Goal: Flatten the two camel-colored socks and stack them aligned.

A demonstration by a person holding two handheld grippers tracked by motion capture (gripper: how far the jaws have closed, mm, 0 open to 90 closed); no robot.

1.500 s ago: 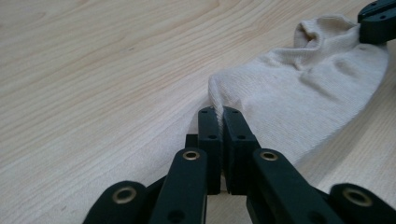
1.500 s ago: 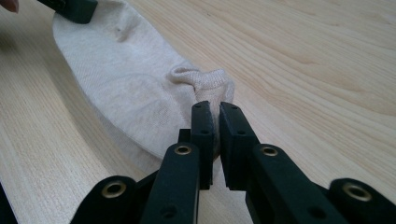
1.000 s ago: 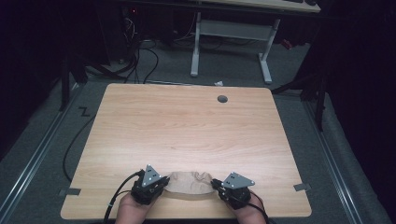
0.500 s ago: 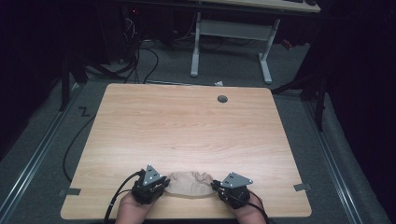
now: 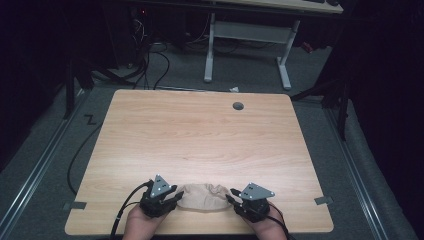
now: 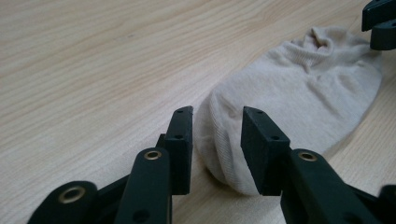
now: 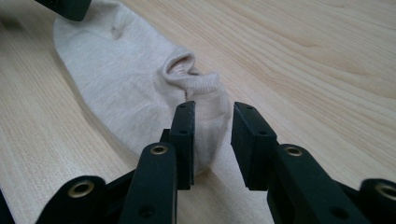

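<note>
We see a beige ankle sock point(image 5: 204, 196) lying flat on the wooden surface point(image 5: 200, 135) near its front edge, ribbed and puckered at the opening. Its long axis runs left to right between our grippers. The left gripper point(image 6: 217, 140) has its fingers spread around one end; the right gripper point(image 7: 212, 135) has its fingers spread around the other end.
</note>
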